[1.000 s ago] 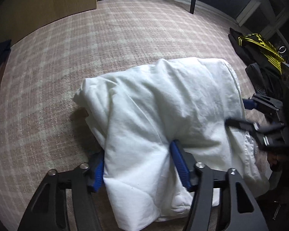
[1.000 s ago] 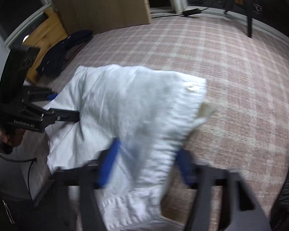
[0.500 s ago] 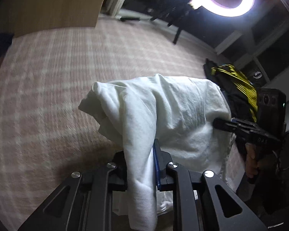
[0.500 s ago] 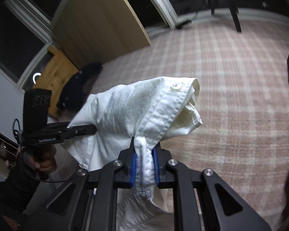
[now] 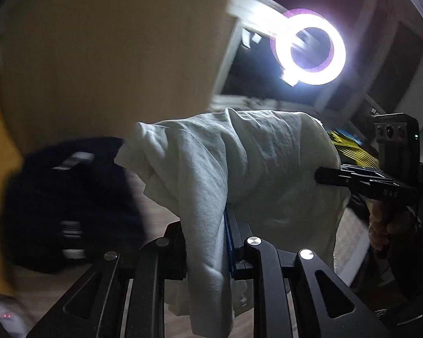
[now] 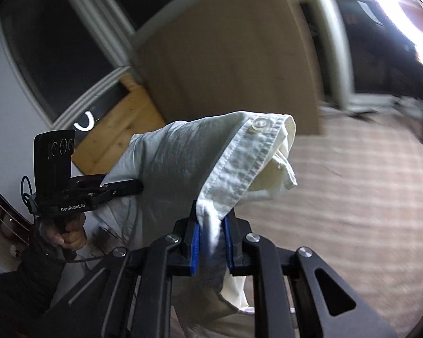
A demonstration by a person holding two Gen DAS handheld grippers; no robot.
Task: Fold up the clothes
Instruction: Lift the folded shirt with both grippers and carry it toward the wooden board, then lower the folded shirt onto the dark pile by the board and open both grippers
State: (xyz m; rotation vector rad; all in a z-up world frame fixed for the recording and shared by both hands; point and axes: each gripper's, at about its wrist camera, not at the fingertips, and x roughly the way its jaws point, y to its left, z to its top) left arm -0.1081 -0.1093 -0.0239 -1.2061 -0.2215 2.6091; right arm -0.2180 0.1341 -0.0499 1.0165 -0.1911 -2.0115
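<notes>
Left wrist view only: lit ring light (image 5: 310,53), dark bundle (image 5: 65,197) at left. Right wrist view only: plaid carpet (image 6: 352,197), one clear button (image 6: 260,124) on the garment's band. One white shirt (image 5: 239,174), raised clear of the floor, slung between two grippers. Left gripper (image 5: 206,242) clamped on a fabric fold; right gripper (image 6: 211,242) pinching the band. Each handle gripped by one hand (image 6: 67,233).

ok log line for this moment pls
left tongs: shut on white shirt | right tongs: shut on white shirt | shirt: held up between both
</notes>
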